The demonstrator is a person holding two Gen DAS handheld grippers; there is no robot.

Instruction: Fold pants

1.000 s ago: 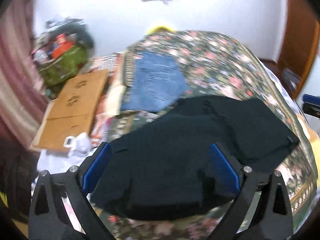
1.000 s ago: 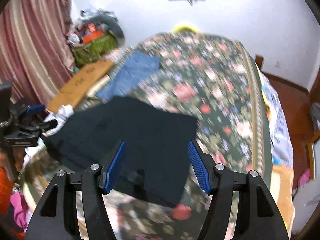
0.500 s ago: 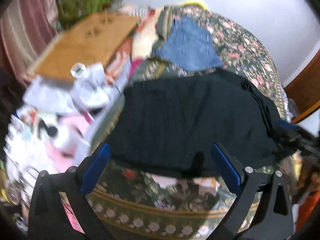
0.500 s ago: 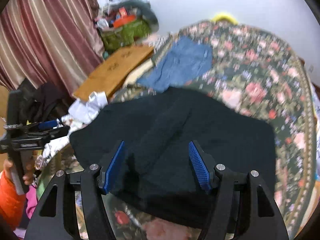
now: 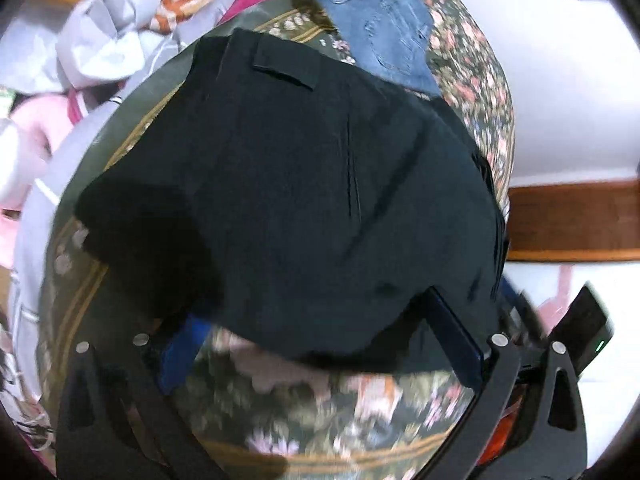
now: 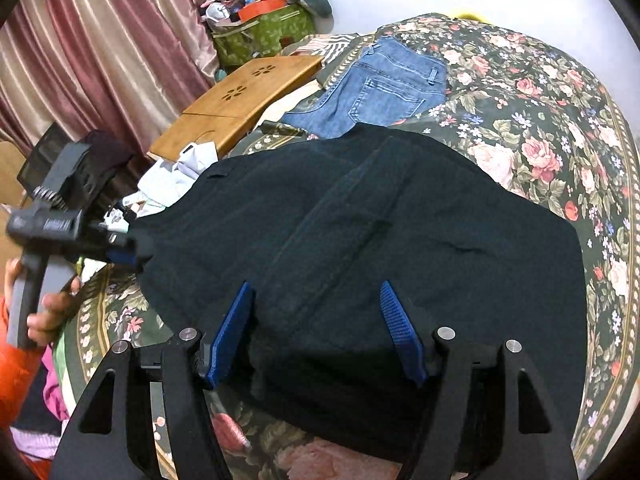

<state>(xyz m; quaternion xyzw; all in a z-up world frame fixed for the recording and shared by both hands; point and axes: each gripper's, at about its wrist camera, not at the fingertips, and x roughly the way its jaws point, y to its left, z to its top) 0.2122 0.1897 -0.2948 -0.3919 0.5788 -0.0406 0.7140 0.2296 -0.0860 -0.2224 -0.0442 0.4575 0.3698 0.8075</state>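
Black pants [image 6: 360, 240] folded on floral bed [image 6: 540, 120], right tool [image 6: 316, 332] released and just widening over them, left tool [image 5: 320, 344] released at their edge

The pants [image 6: 360, 240] are black, plain, without any print. Under them the bedspread [image 6: 540, 92] is dark green with pink and red roses, small white and blue flowers, and a gold-striped border dotted with pale blossoms. The jeans [image 6: 384, 88] are faded mid-blue denim with lighter stitching. Beside the bed, a lap desk [image 6: 240, 100] is honey-brown wood with flower-shaped cut-outs. The curtain [image 6: 100, 48] carries vertical stripes — dusty pink, maroon and cream. A bag [image 6: 264, 32] is green with a leaf print. Both grippers — left gripper [image 5: 320, 348] and right gripper [image 6: 316, 332] — are black with blue pads. A sleeve [image 6: 12, 376] is orange.
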